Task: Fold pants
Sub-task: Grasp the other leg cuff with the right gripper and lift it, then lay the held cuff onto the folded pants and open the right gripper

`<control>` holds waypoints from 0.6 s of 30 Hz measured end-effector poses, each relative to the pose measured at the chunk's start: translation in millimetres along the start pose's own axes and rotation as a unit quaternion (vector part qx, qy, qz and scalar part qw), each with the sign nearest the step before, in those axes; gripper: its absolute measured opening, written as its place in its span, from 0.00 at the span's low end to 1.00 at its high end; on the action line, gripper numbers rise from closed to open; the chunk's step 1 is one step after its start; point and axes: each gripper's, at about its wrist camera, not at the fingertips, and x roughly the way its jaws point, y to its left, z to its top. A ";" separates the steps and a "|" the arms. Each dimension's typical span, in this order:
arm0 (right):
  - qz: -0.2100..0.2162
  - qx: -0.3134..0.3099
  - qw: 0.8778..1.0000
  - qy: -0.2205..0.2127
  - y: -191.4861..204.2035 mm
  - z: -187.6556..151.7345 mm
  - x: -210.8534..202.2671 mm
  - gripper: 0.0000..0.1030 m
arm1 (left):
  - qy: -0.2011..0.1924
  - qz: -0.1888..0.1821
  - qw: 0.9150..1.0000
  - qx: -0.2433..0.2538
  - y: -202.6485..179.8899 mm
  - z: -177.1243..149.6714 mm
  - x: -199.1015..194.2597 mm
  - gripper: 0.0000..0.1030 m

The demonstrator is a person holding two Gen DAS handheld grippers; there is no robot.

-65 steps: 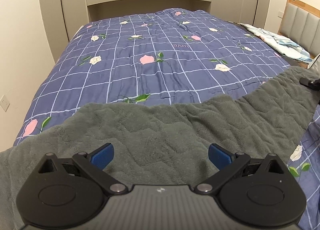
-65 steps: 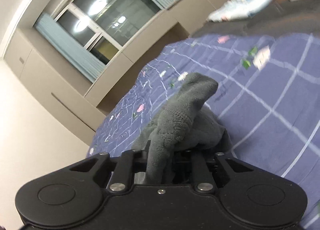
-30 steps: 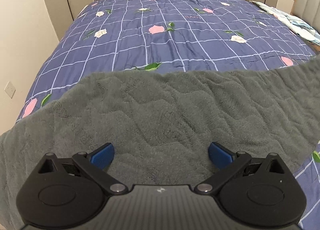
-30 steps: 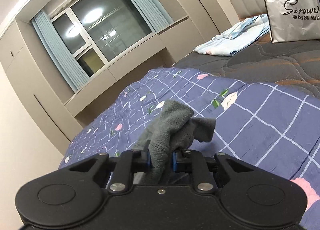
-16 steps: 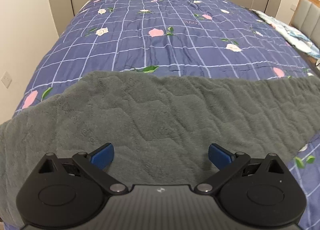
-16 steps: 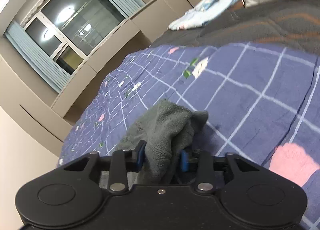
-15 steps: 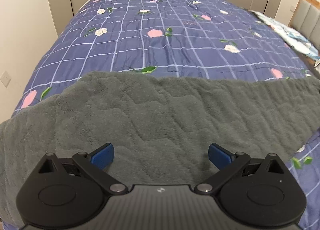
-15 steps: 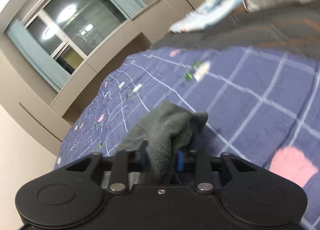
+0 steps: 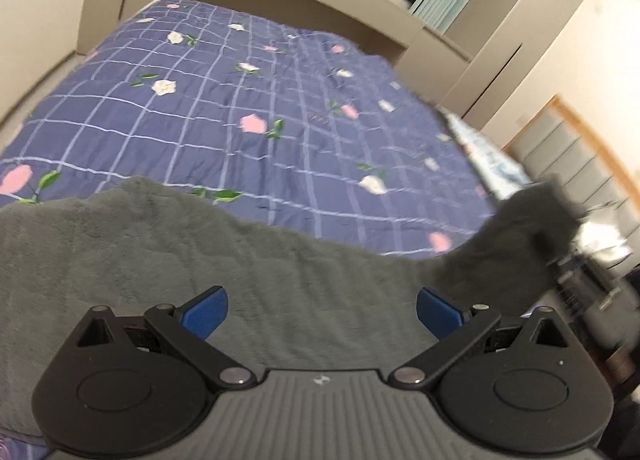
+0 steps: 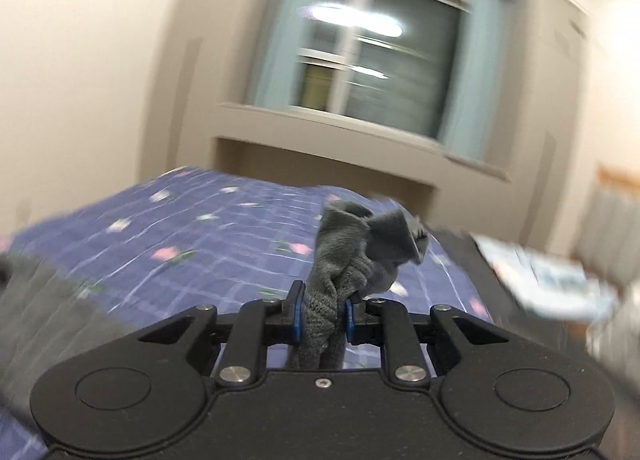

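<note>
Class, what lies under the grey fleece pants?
The blue checked floral quilt shows beyond the grey fleece pants. What lies directly beneath them is covered.

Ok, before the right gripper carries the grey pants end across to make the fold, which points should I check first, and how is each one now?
1. right gripper pinches the grey pants: ok, bunched fabric sits between the pads.
2. left gripper holds the pants: not ok, it is open, with fabric below and no pad touching.
3. Pants lie flat on the blue quilt: cannot tell, the lifted end is blurred.
4. Landing area on the quilt is free: ok, nothing lies on the part in view.
5. Both layers are gripped: cannot tell.
</note>
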 end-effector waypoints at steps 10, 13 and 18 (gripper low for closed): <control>0.113 -0.149 0.980 0.065 139.6 -23.7 0.6 0.20 | 0.011 -0.017 0.999 -0.043 23.5 -12.6 4.3 0.99; 0.130 -0.164 0.974 0.087 161.9 -39.0 7.7 0.21 | 0.029 -0.012 0.998 -0.057 34.0 -22.7 14.9 0.99; 0.148 -0.141 0.975 0.092 160.3 -44.0 8.9 0.35 | 0.057 -0.013 0.996 -0.071 42.3 -33.6 33.1 0.99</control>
